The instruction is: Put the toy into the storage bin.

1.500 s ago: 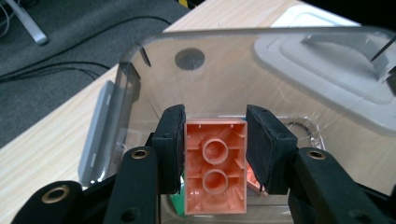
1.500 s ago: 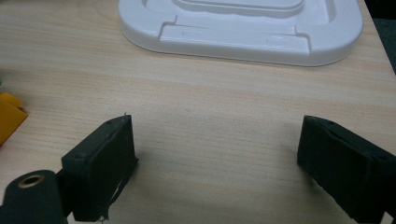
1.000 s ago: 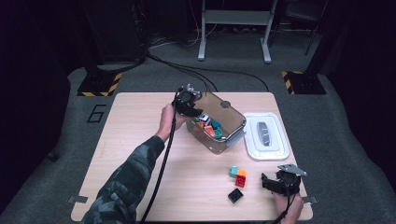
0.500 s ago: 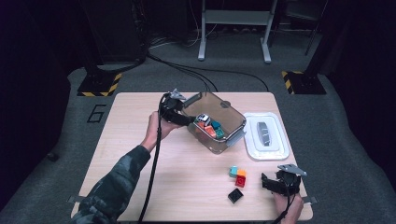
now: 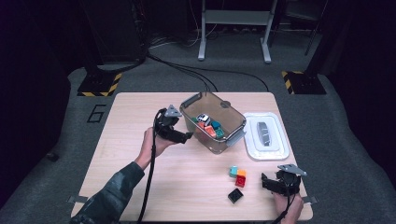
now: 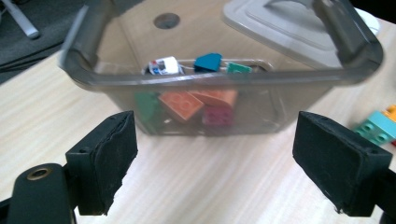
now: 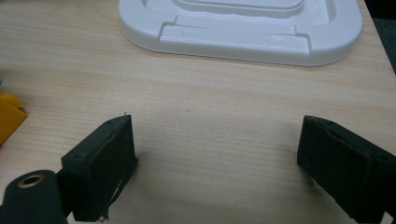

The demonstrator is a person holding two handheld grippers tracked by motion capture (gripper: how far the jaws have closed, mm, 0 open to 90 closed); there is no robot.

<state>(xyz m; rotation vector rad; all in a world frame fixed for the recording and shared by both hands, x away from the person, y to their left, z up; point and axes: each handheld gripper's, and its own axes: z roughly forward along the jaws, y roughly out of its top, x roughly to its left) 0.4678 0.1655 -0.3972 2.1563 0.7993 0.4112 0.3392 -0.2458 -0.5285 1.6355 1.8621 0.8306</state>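
Left gripper sits left of centre in the high view, drawn back leftward from over the clear bin to just beside its near wall. Its jaws have just been opening and stand apart, nothing between them (bricks lie inside the bin). Right gripper, lower right, unchanged, jaws apart over bare table. Loose blocks and white lid unmoved.
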